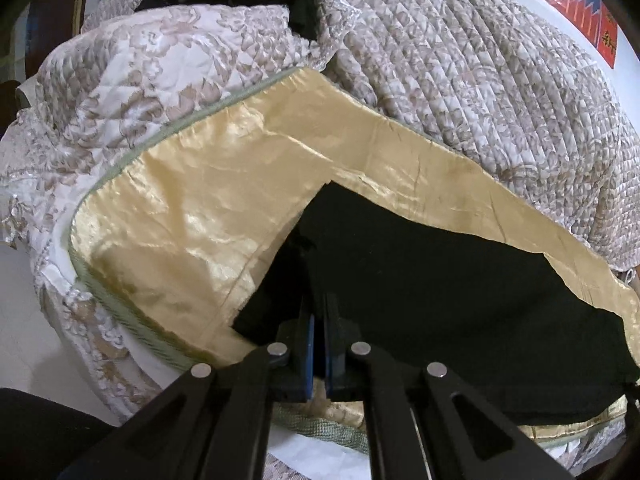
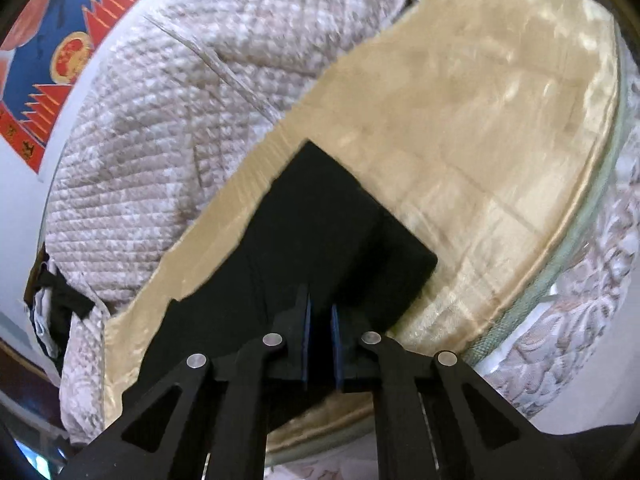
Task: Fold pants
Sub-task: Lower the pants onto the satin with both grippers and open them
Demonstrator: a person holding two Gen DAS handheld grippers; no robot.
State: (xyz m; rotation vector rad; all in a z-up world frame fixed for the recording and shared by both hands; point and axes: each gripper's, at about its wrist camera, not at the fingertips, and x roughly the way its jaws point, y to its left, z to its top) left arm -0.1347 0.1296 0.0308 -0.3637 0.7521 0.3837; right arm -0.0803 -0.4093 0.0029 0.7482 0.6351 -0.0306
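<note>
Two grippers are working over a gold satin bedspread (image 1: 192, 216), a quilted floral blanket (image 1: 460, 72) bunched along the frame's top. Black pants (image 1: 440, 280) are lying flat at lower center. Left gripper (image 1: 319, 320) is pinching their edge; right gripper (image 2: 320, 316) is gaping narrowly around fabric.

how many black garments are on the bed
2. The black pants lie flat on the gold satin sheet, by both sets of fingers. A second crumpled black garment sits farther back among the quilted floral covers; more may be hidden.
</note>
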